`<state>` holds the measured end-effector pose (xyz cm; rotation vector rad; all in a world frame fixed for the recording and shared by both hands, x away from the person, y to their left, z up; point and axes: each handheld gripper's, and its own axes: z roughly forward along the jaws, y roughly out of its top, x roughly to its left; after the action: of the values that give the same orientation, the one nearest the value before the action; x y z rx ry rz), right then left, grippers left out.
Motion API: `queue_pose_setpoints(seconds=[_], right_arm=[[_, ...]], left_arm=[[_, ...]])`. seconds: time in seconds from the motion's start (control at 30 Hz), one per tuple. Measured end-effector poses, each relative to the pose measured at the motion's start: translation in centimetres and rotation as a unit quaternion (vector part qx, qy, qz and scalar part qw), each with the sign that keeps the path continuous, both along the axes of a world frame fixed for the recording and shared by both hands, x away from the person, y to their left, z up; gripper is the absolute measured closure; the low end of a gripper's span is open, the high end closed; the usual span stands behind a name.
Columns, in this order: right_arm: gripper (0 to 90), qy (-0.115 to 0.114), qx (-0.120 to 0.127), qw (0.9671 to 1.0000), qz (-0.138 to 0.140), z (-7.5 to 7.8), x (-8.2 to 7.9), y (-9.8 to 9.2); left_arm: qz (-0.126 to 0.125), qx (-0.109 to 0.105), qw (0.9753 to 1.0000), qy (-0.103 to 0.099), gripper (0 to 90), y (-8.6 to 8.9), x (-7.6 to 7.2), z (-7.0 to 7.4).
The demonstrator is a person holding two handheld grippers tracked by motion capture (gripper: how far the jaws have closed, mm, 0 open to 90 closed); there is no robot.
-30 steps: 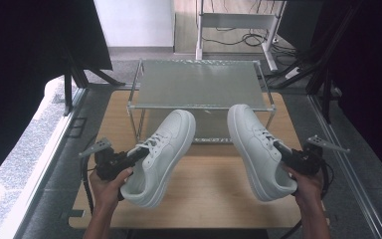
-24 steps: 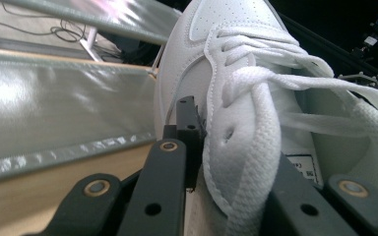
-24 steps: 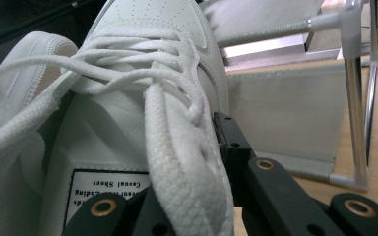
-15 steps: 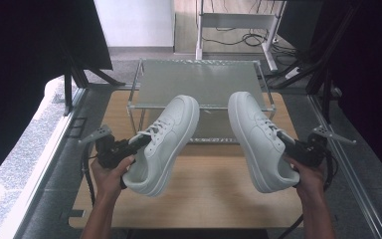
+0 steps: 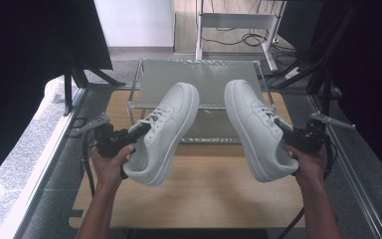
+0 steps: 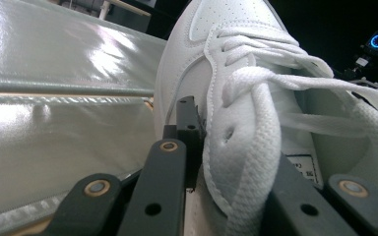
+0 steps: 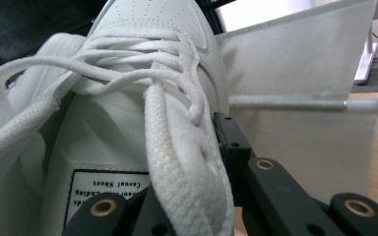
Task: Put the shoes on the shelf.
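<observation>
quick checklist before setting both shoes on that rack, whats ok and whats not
1. Left gripper shut on the left shoe, one jaw outside the collar, one inside: ok.
2. Right gripper shut on the right shoe at its collar: ok.
3. Both shoes lifted off the wooden table: ok.
4. Toes pointing toward the rack: ok.
5. Top shelf of the rack free of other things: ok.
6. Loose laces clear of the jaws: cannot tell; they hang close to the grip.
</observation>
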<state>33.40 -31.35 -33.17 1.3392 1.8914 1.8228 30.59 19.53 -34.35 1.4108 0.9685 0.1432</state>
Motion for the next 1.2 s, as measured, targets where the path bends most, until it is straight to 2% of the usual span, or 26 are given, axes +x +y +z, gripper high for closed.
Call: queue_pose_setpoints(seconds=[0.3,0.5,0.63,0.9,0.97,1.2], right_arm=[[85.1,-0.005,0.002,1.0,-0.005,2.2,1.3,0.1],[85.1,0.0,-0.001,1.0,-0.003,2.8,2.2,0.5],[85.1,0.001,-0.001,1.0,-0.004,3.0,2.7,0.8],[85.2,0.004,-0.004,0.9999,-0.012,3.9,4.1,1.5],[85.1,0.006,-0.002,0.9999,-0.015,4.1,4.5,1.7],[85.1,0.009,0.002,0.9996,-0.025,4.5,5.4,1.9]], left_arm=[[-0.002,-0.008,0.9999,-0.006,84.0,-0.3,1.5,1.5],[-0.005,-0.018,0.9998,-0.009,84.0,-0.8,2.5,2.2],[0.0,-0.015,0.9998,-0.01,84.0,-1.2,3.2,2.7],[0.002,-0.029,0.9996,0.0,84.0,-1.5,4.8,3.4],[0.006,-0.021,0.9997,-0.003,84.0,-1.7,5.2,3.8],[0.009,-0.016,0.9998,-0.001,83.9,-2.0,5.9,4.2]])
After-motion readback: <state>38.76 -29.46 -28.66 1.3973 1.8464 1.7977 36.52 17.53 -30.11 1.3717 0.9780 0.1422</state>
